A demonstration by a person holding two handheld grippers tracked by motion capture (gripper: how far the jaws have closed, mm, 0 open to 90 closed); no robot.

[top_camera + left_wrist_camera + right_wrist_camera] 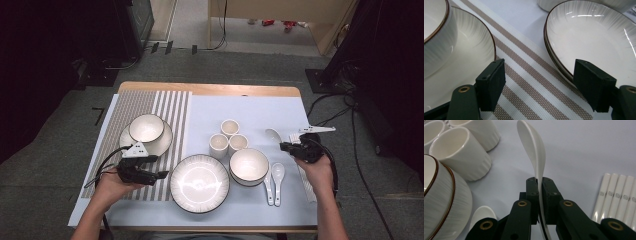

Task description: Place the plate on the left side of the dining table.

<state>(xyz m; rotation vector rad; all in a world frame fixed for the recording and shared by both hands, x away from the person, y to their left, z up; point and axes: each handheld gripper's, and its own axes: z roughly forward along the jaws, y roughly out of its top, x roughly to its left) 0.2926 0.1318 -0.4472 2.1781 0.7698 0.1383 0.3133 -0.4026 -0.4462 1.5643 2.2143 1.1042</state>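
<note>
Right hand-held gripper point(539, 185) clamped on spoon point(532, 147) handle, bowl end lifted, far right of the surface, likely for placing. Left hand-held gripper point(540, 82) wide open, empty, between plates over striped mat point(529, 72).

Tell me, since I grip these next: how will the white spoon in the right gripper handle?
The spoon looks glazed, so probably stiff but slippery. The right gripper pinches only its thin handle, so it may pivot. It looks ceramic, likely to chip if dropped.

Spoon point(534, 152) handle hidden between tongs
</note>
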